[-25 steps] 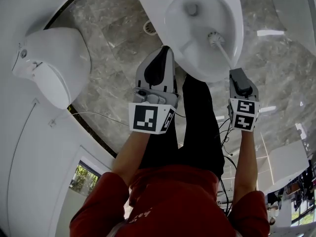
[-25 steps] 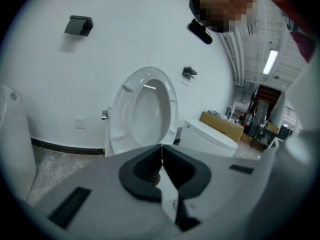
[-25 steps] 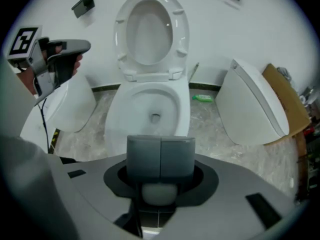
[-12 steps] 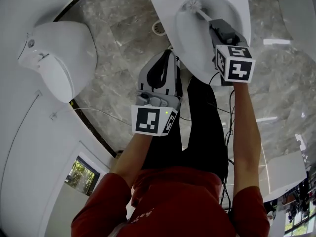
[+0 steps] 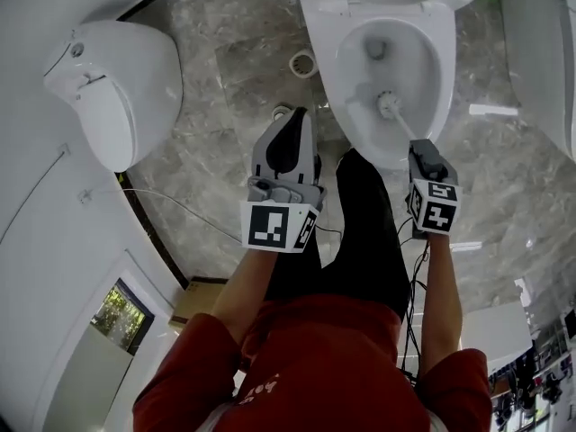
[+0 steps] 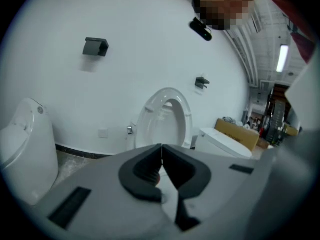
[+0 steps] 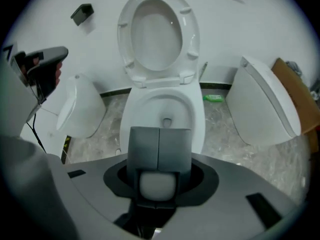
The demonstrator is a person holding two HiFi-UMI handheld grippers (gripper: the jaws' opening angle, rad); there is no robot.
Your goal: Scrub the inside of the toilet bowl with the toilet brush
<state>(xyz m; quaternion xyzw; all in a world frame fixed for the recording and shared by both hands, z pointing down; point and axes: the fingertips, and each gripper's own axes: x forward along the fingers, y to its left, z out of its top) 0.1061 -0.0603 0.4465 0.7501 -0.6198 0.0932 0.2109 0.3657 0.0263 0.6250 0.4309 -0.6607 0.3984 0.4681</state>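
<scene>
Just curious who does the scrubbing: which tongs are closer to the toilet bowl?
Right. The right tongs grip the toilet brush at the toilet bowl's front rim; the left tongs, shut and empty, hang over the floor beside it.

I count three toilets from my desk: the open toilet (image 5: 445,43) in the middle, plus two with lids down, the left toilet (image 5: 117,88) and the right toilet (image 5: 540,52). There is one brush (image 5: 390,104). I have two grippers, the left gripper (image 5: 295,113) and the right gripper (image 5: 419,148), and two marker cubes, the left cube (image 5: 274,226) and the right cube (image 5: 435,207). The floor has one drain (image 5: 303,62). On the wall I make out two black brackets, the upper bracket (image 6: 95,46) and the lower bracket (image 6: 202,82). I also count one box (image 6: 237,132) and one green thing (image 7: 214,98) that I can't identify.
</scene>
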